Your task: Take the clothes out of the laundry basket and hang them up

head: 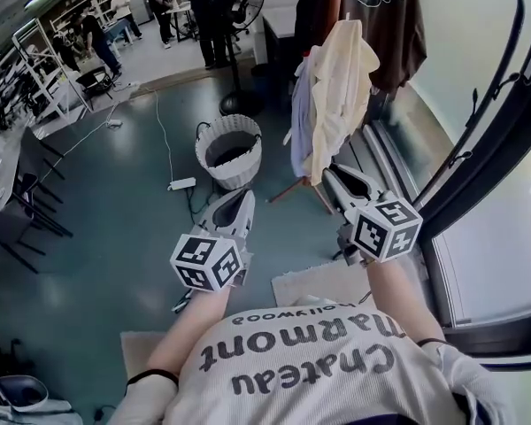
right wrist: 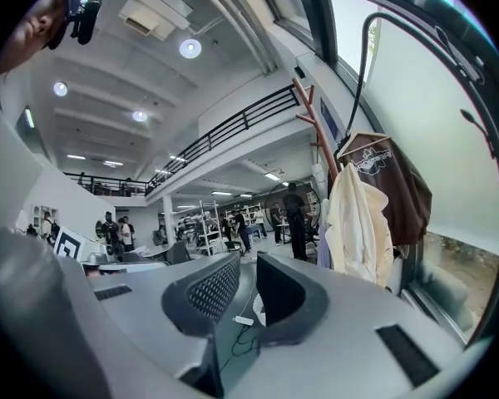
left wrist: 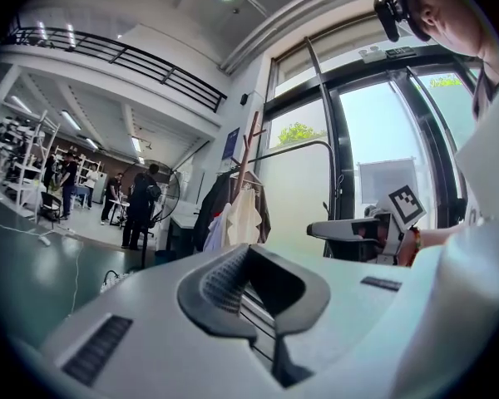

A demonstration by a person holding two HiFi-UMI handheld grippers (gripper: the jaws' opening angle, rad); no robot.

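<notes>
Teal workshop floor (head: 115,202) spreads out below, with a tall window (head: 496,237) at 3 o'clock and people standing far back at 11 o'clock. A white woven laundry basket (head: 229,151) stands on the floor at 12 o'clock. Its inside is dark, and what it holds cannot be made out. A white power strip (head: 182,184) lies on the floor just beside the basket at 8 o'clock.

At 1 o'clock a wooden coat stand (right wrist: 314,131) carries a cream shirt (head: 341,96), a pale lilac garment (head: 301,113) and a brown T-shirt with white print (head: 385,25).

The left gripper (head: 239,200) is held level and points toward the basket but is apart from it, jaws pressed together with nothing between them. The right gripper (head: 338,180) points toward the hanging cream shirt, close under its hem. Its jaws stand a narrow gap apart and are empty.
</notes>
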